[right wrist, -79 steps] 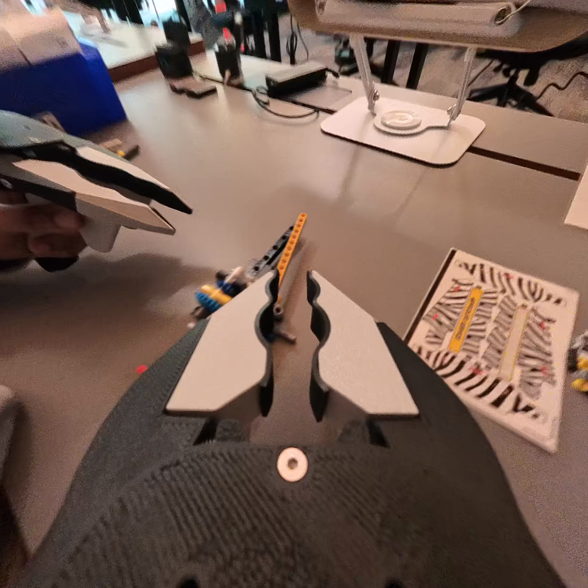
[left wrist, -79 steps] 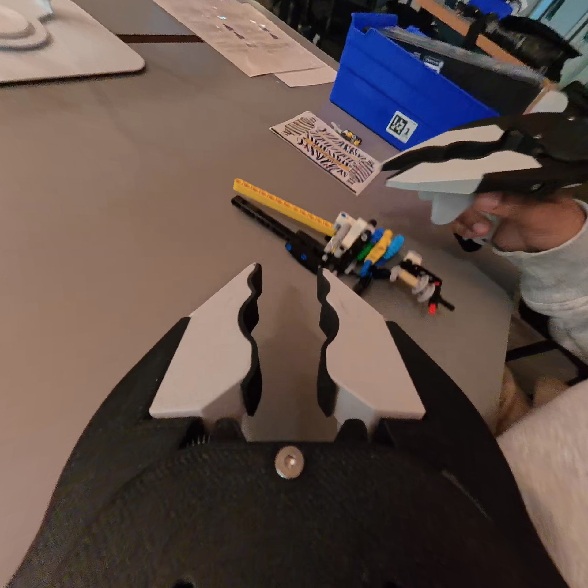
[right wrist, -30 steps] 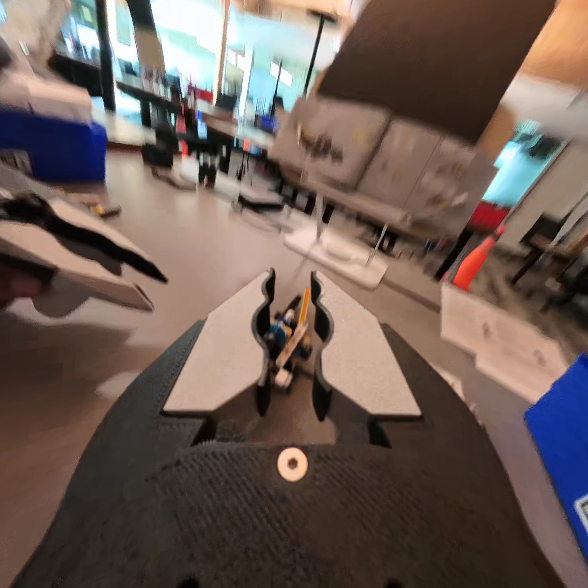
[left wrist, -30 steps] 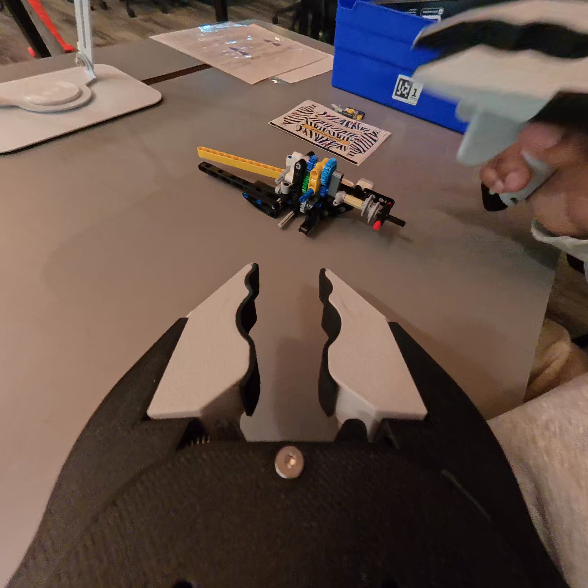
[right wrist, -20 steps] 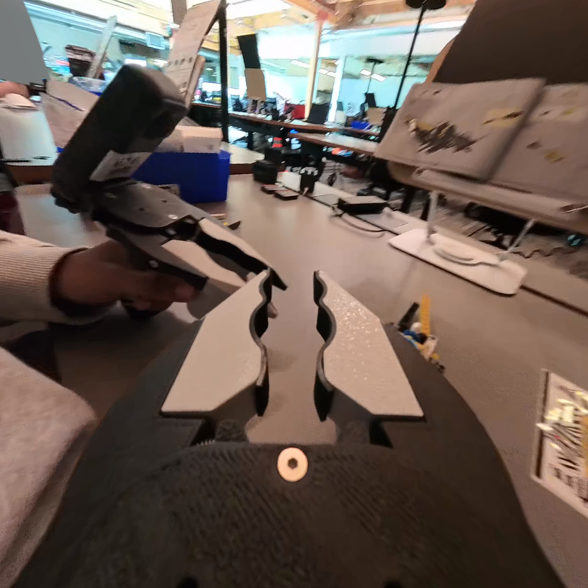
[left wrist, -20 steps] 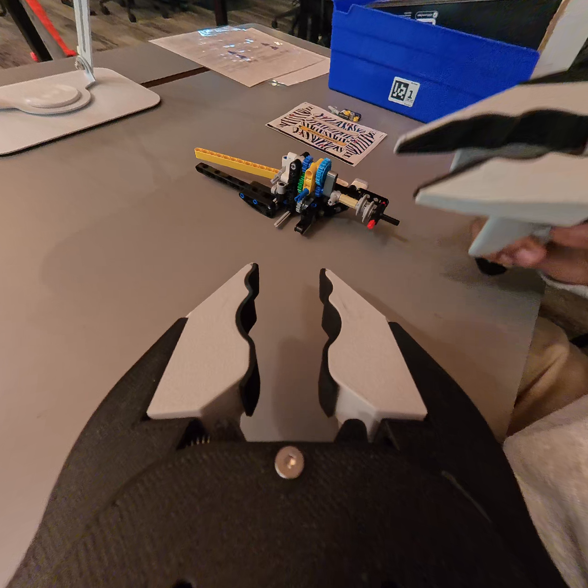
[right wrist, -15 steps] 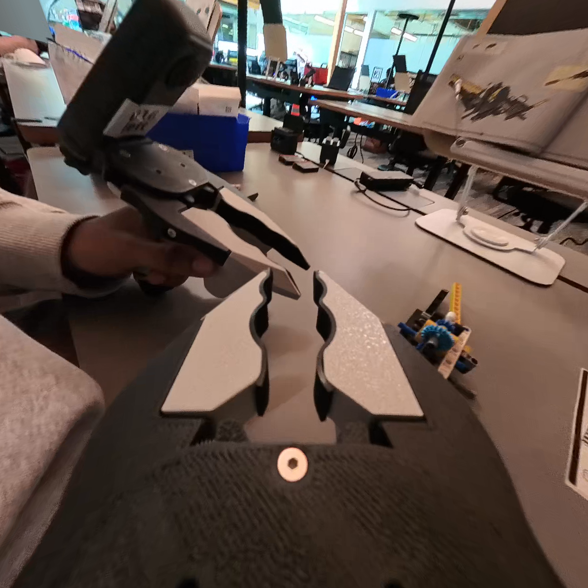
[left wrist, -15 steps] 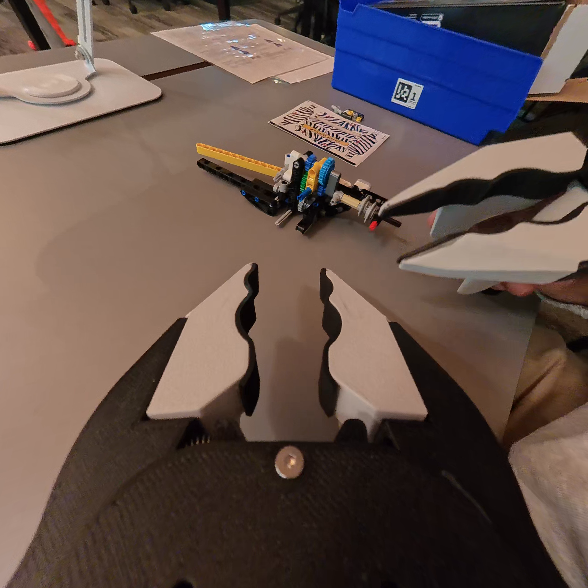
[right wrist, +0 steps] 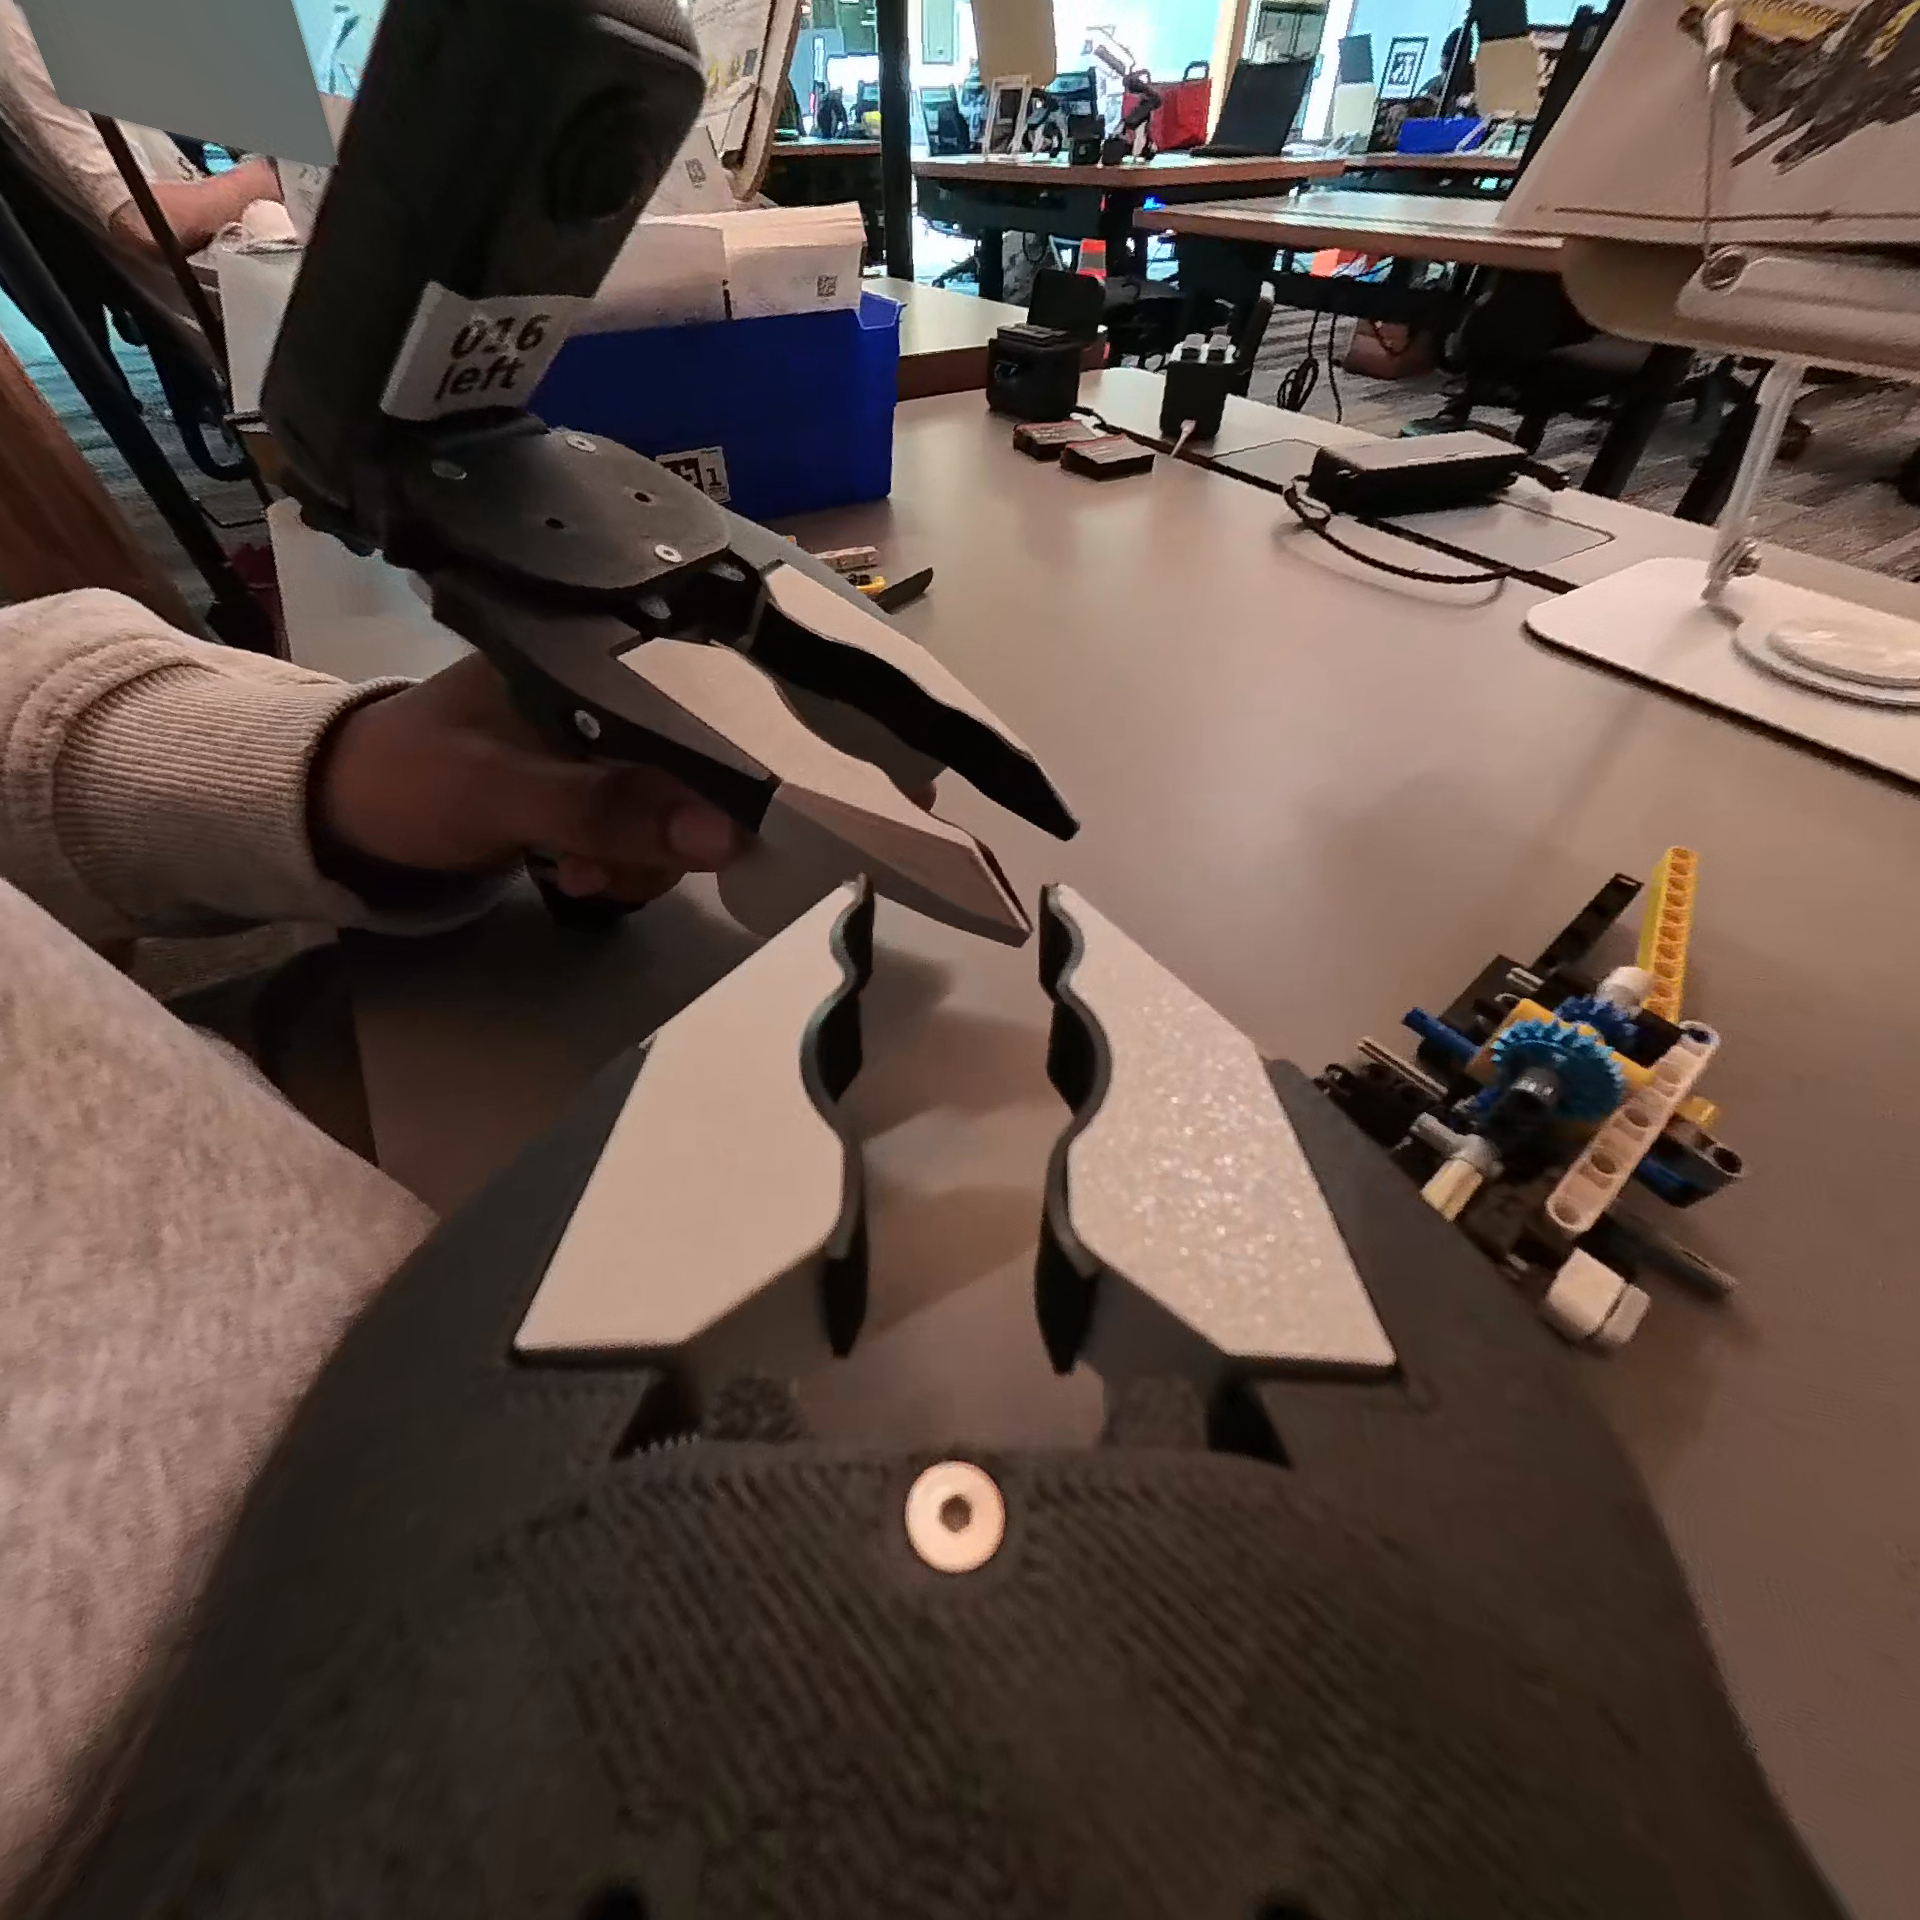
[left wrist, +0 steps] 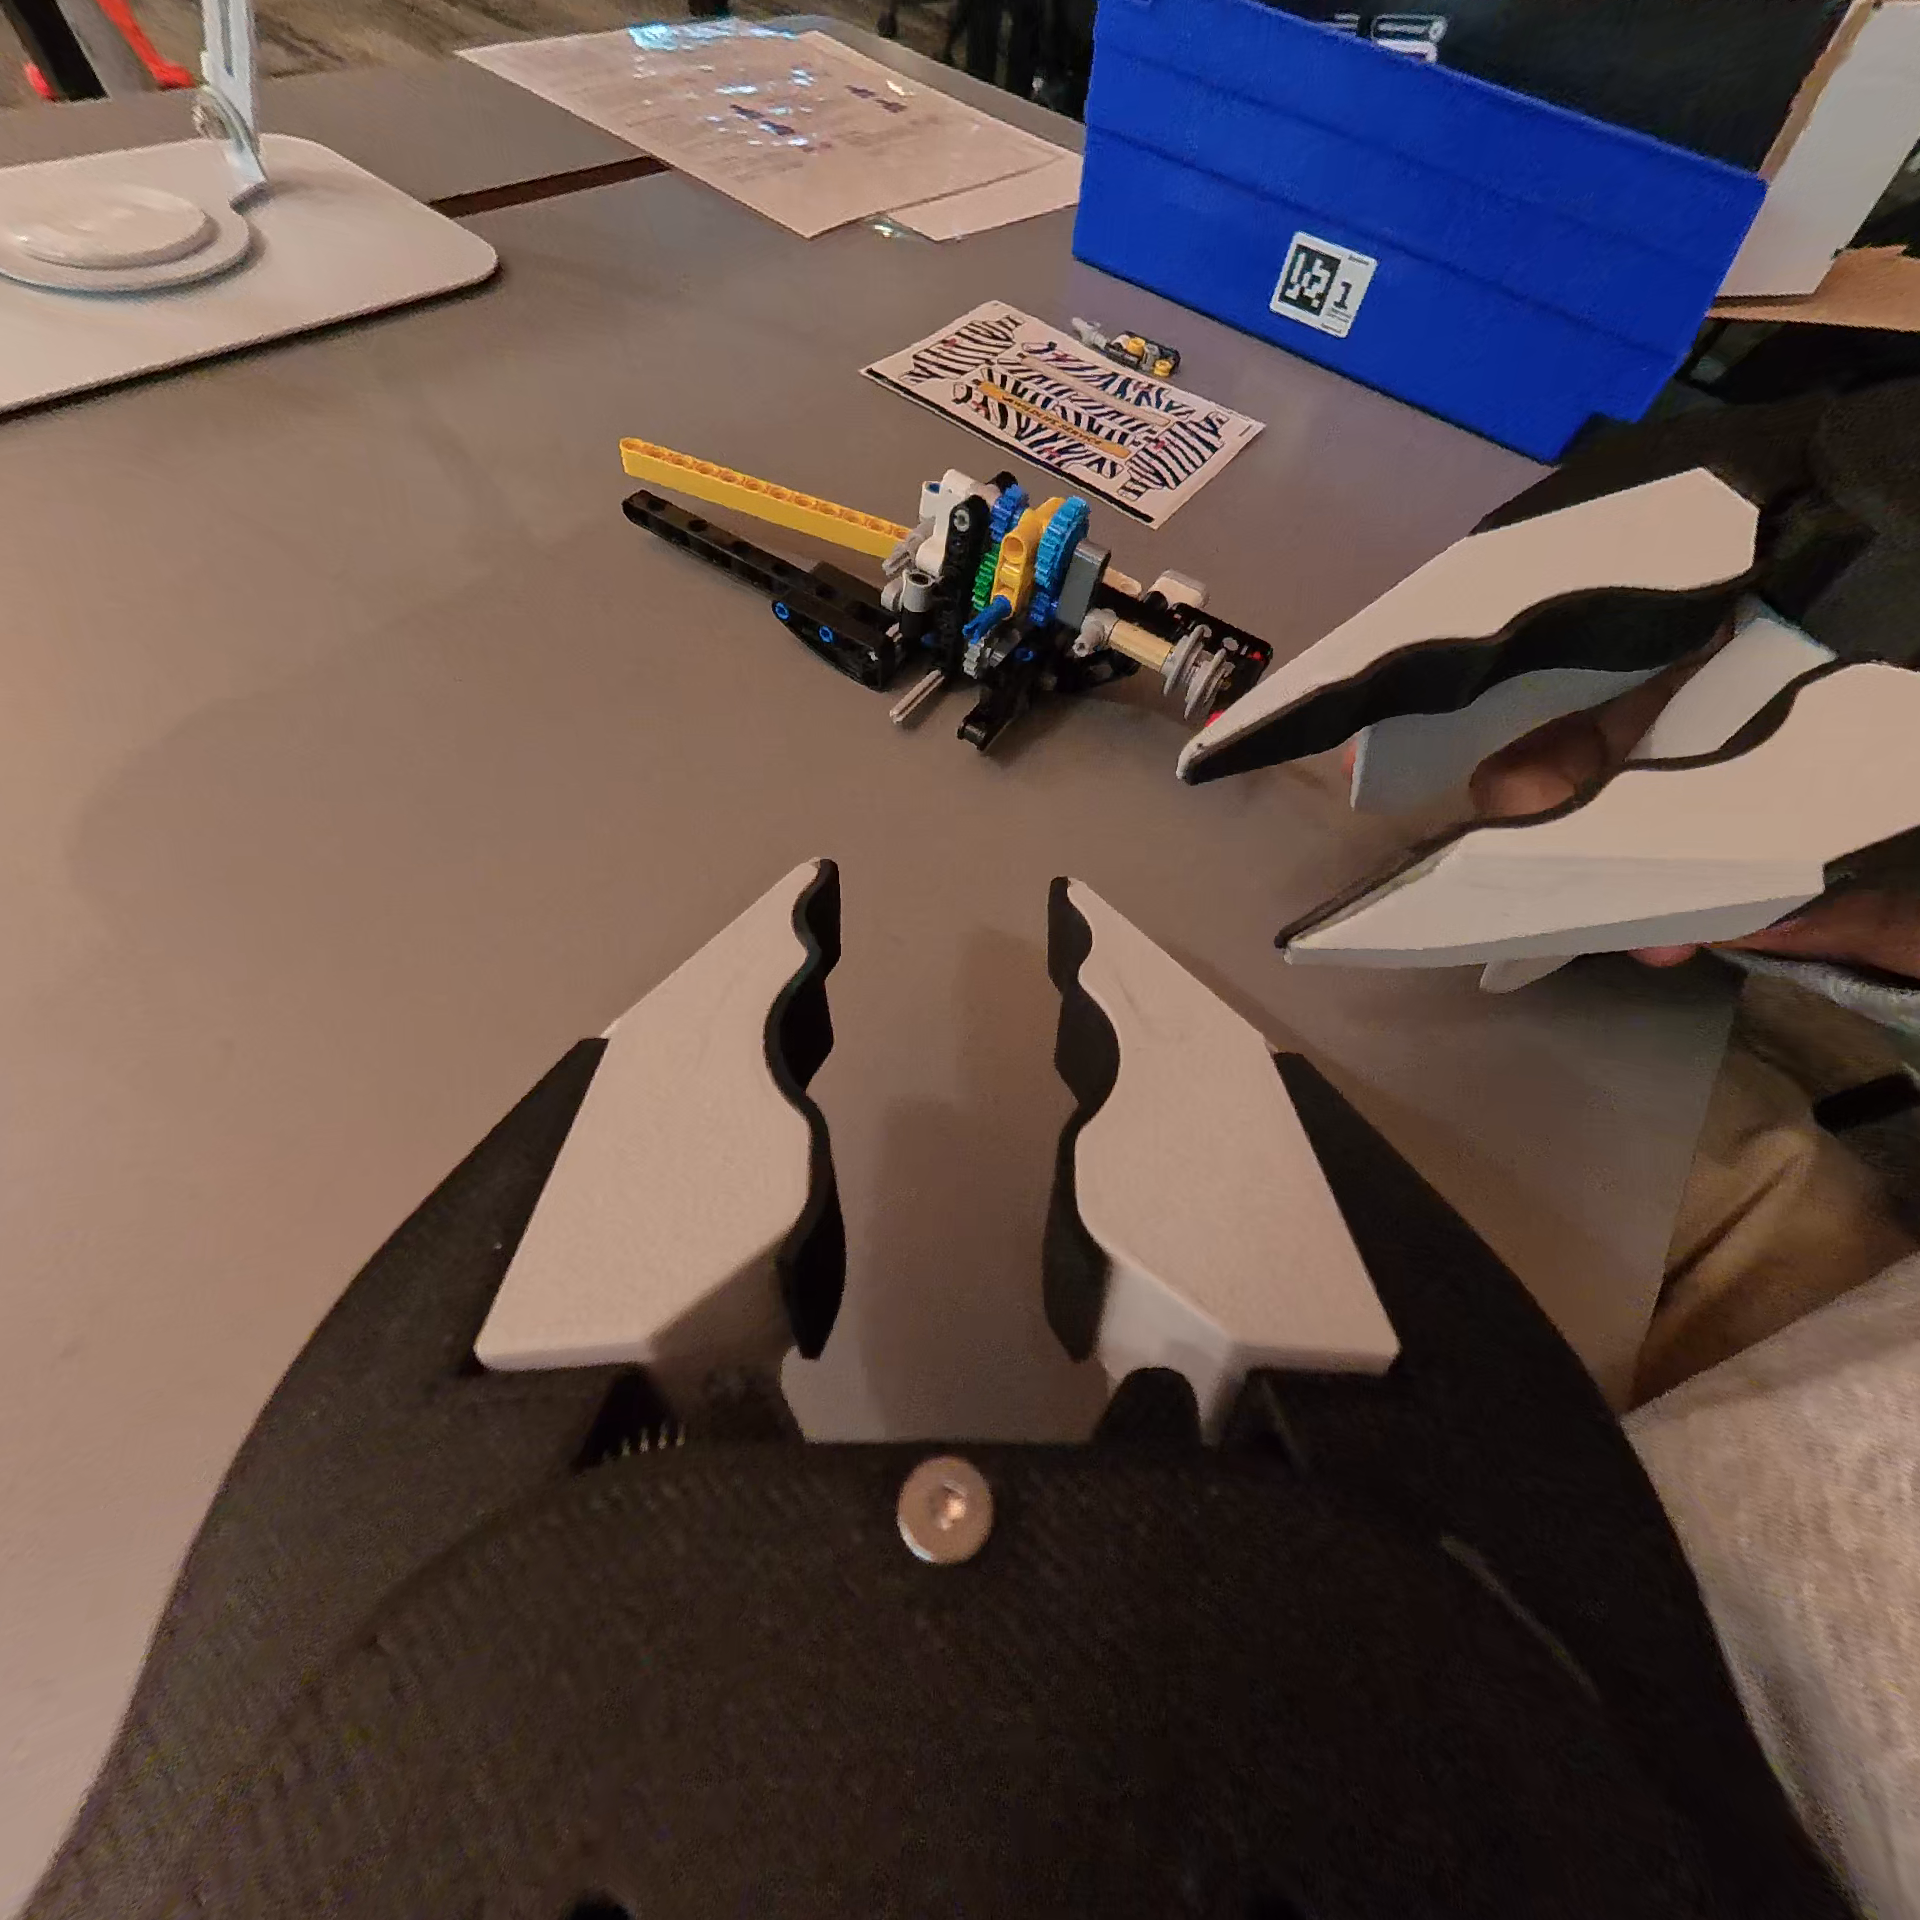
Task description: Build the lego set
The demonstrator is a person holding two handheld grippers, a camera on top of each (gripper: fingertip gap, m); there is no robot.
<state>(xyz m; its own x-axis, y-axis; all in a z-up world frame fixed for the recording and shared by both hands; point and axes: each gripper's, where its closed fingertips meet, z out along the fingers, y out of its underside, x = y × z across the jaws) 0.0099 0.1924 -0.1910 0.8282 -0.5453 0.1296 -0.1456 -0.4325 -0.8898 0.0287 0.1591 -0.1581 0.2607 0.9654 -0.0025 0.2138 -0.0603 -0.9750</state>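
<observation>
The lego model (left wrist: 940, 597) is seen lying on the grey worktop (left wrist: 343, 748), its long axis running left-right across the left wrist view, yellow beam (left wrist: 758, 497) pointing left. It lies ahead of the left gripper (left wrist: 940, 883), well apart. The right gripper (left wrist: 1236, 847) is nearer, its upper fingertip just beside the model's right end. Both sets of fingers are parted and empty. Compared with 0.5 s ago, the right gripper is noted lower and closer in; the model is unmoved.
</observation>
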